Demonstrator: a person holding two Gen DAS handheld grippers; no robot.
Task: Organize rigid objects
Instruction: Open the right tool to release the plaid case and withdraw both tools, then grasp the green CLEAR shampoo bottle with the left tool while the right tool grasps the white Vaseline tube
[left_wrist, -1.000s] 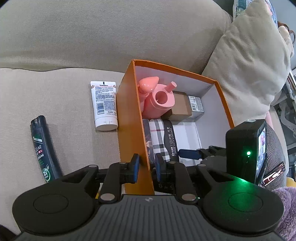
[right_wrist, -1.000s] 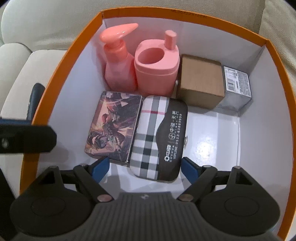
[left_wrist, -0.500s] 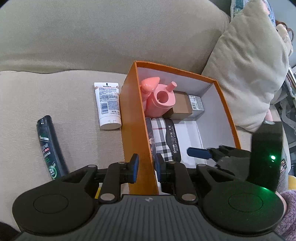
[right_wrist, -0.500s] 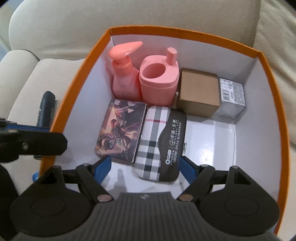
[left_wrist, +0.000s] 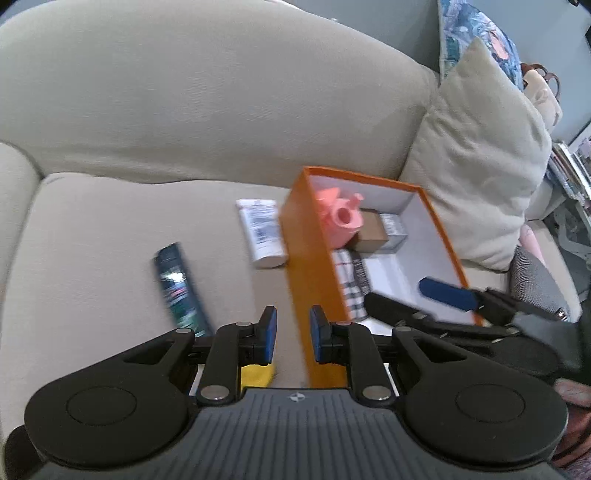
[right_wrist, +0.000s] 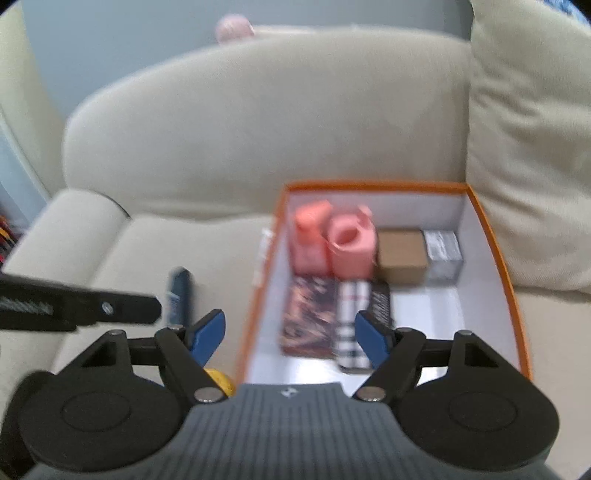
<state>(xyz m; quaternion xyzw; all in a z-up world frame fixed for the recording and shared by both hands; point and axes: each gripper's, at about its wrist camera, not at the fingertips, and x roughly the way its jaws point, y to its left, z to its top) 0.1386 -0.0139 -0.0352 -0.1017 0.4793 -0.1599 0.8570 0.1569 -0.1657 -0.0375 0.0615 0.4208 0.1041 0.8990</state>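
An orange box (left_wrist: 314, 258) (right_wrist: 495, 243) sits on the sofa seat. Inside are a pink pump bottle (right_wrist: 310, 236), a pink holder (right_wrist: 351, 247), a brown carton (right_wrist: 402, 254), a grey carton (right_wrist: 443, 249), a picture box (right_wrist: 308, 317) and a plaid case (right_wrist: 352, 325). A white tube (left_wrist: 262, 232) and a dark bottle (left_wrist: 181, 291) lie left of the box. My left gripper (left_wrist: 292, 336) is slightly open and empty, its fingers straddling the box's left wall without touching it. My right gripper (right_wrist: 290, 332) is open and empty, raised over the box's near left edge.
The beige sofa back (left_wrist: 203, 103) rises behind. A beige cushion (left_wrist: 480, 162) leans against the box's right side. A yellow object (left_wrist: 256, 373) shows under my left gripper, also in the right wrist view (right_wrist: 219, 380). The sofa arm (right_wrist: 85, 210) is at left.
Both grippers have pulled up and back from the box, so the scene looks smaller. My left gripper's fingers have widened a little off the orange wall. The right gripper has shifted left.
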